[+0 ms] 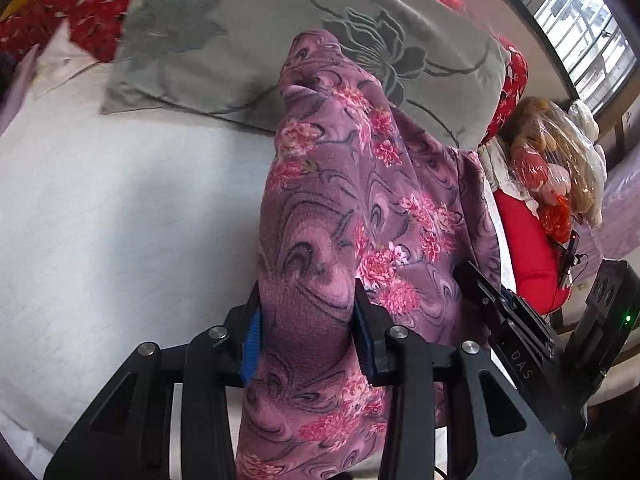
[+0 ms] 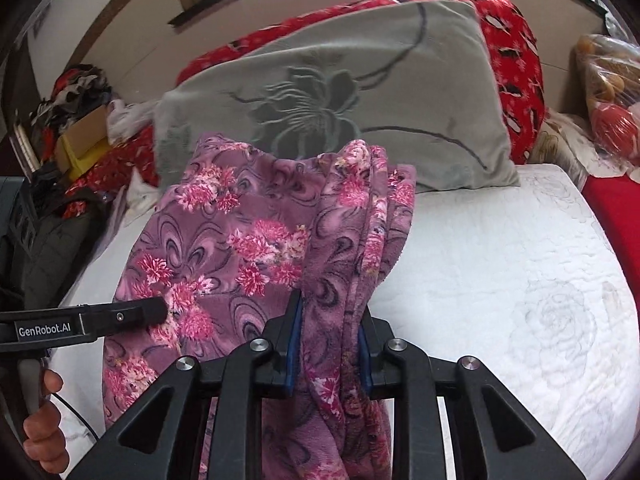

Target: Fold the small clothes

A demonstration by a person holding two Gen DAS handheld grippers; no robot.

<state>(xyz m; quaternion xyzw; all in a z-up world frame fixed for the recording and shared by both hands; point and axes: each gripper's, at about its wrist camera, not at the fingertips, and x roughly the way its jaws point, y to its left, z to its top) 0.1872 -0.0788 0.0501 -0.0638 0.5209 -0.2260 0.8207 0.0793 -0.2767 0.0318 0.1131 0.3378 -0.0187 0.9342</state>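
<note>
Both my grippers grip the purple floral garment (image 1: 352,216) above the bed (image 1: 120,208).

My left gripper (image 1: 307,332) has its fingers (image 1: 251,336) narrowed onto a thick bunch of the fleece; my right gripper (image 2: 329,344) pinches several gathered layers between its blue pads. The cloth hangs lifted between them, draped over the white quilted bed in front of the grey flowered pillow (image 2: 360,92). A hand (image 2: 44,432) holds the left tool's handle.

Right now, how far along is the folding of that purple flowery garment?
Early. Done: both grippers have clamped the purple floral garment, left gripper and right gripper. In hand: it hangs bunched above the white bedcover. Left: no neat fold shows yet; laying flat and folding remain.
</note>
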